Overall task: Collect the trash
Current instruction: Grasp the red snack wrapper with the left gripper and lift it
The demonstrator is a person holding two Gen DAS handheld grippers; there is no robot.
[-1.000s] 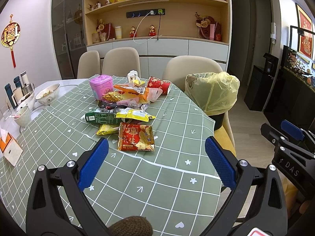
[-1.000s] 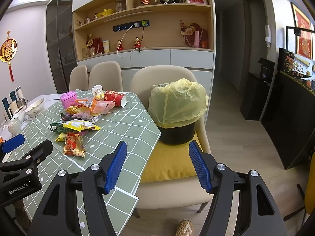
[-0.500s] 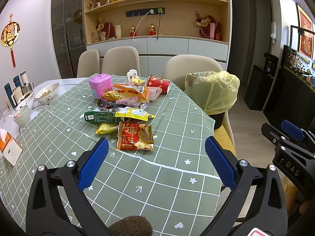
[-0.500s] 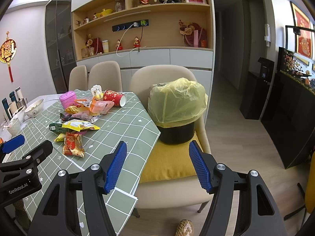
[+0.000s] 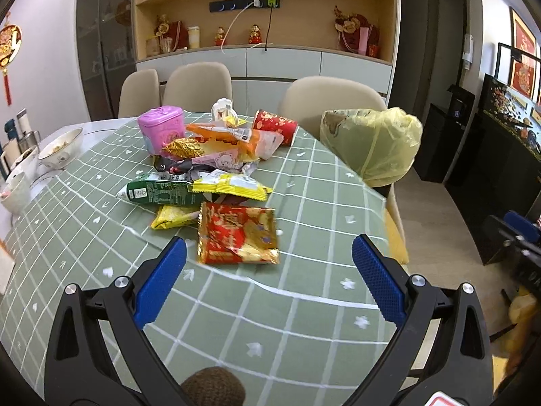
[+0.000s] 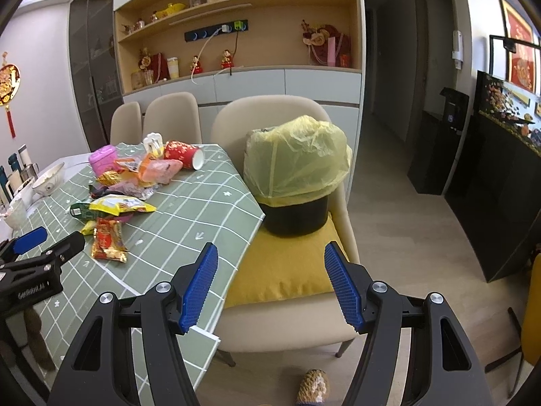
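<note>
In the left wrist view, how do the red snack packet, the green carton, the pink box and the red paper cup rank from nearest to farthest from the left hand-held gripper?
From the left hand-held gripper:
1. Red snack packet, just ahead between the fingers.
2. Green carton, behind it, to the left.
3. Pink box, far left of the pile.
4. Red paper cup, lying at the far right; nearly level with the pink box, so these two are close.

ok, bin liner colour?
Pale yellow, translucent liner over a black bin. Clearest in the right wrist view.

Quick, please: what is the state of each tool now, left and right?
Left tool: open, holding nothing.
Right tool: open, holding nothing.
</note>
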